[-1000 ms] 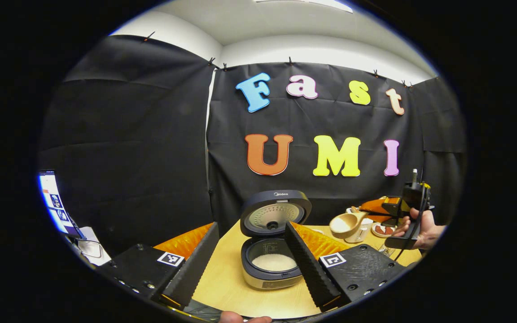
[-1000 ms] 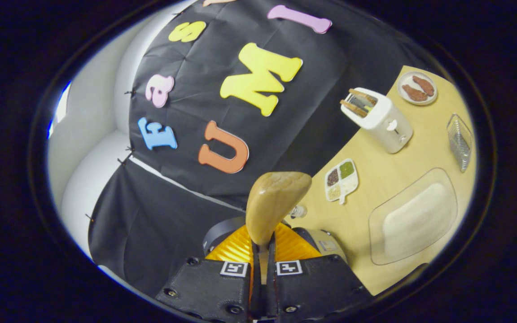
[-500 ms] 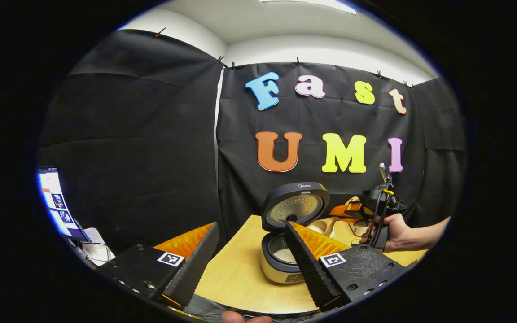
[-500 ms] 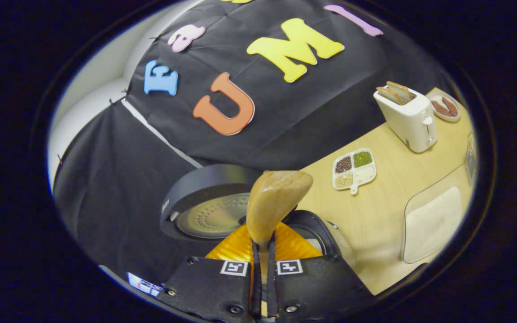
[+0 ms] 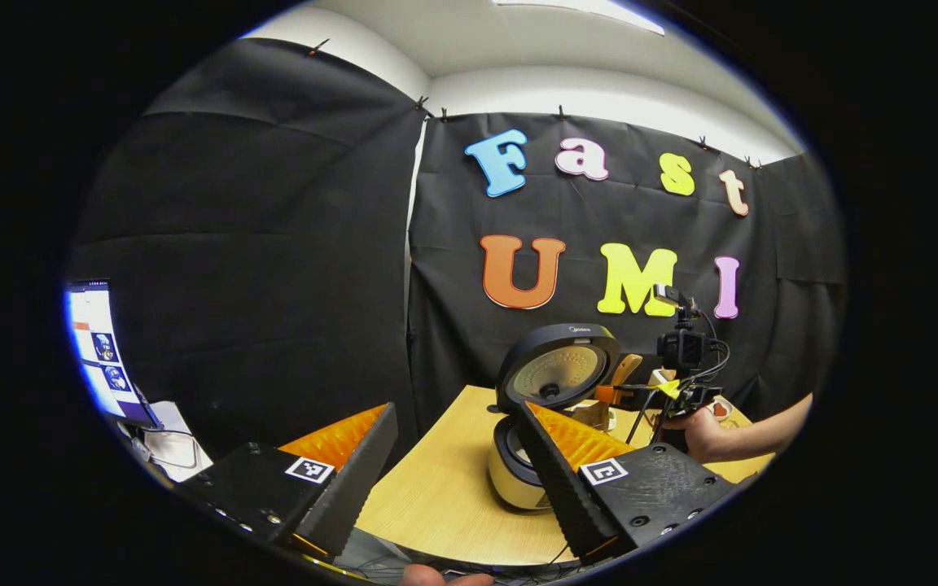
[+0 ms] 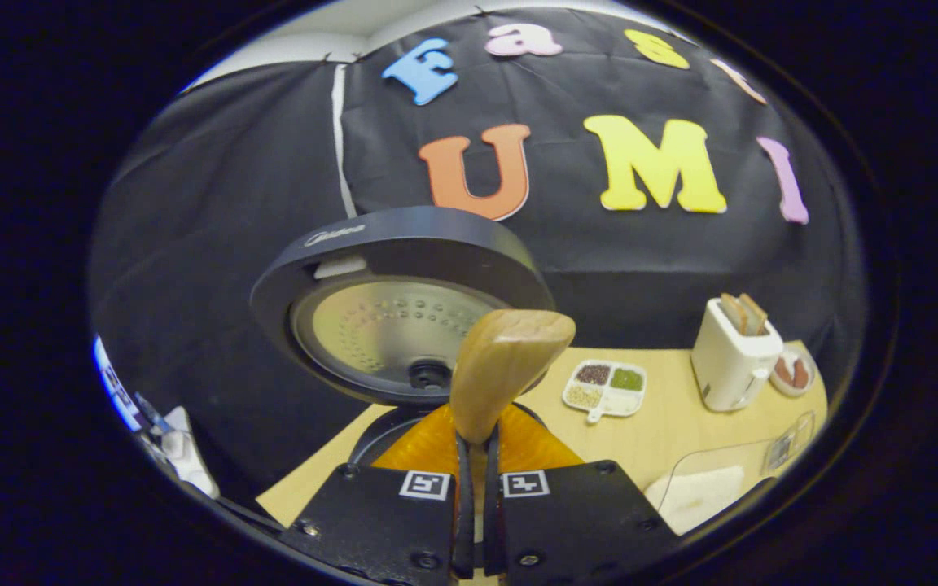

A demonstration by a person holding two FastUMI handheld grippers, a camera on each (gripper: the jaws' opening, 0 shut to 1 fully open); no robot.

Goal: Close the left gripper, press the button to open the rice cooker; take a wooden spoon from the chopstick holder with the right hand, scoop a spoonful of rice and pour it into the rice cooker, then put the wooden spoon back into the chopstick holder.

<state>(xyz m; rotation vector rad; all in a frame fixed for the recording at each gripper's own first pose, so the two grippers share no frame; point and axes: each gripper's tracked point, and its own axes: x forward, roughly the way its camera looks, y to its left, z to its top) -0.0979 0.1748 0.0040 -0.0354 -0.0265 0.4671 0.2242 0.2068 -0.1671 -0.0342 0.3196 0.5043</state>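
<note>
The right tongs [image 6: 475,480] are clenched on the handle of a smooth, pale wooden spoon [image 6: 506,358], whose rounded bowl rises straight ahead of the fingers with its back toward the camera. Just beyond the spoon stands the rice cooker [image 6: 404,301], its round dark lid tipped up to show a dull metal inner plate dotted with small holes and a dark knob at its centre. To the right of these tongs, on the light wood-grain bench [image 6: 664,431], lie a white divided dish [image 6: 604,387] holding heaps of dark, green and pale grains, a boxy white toaster [image 6: 731,358] with two slices standing in it, and a clear tray of white rice [image 6: 709,492] near the bench's edge. The left tongs [image 5: 457,472] are released, their ridged, wedge-shaped fingers spread wide; the cooker [image 5: 554,382] sits ahead, partly behind the right-hand finger. Past it a hand [image 5: 701,431] holds the other tongs.
</note>
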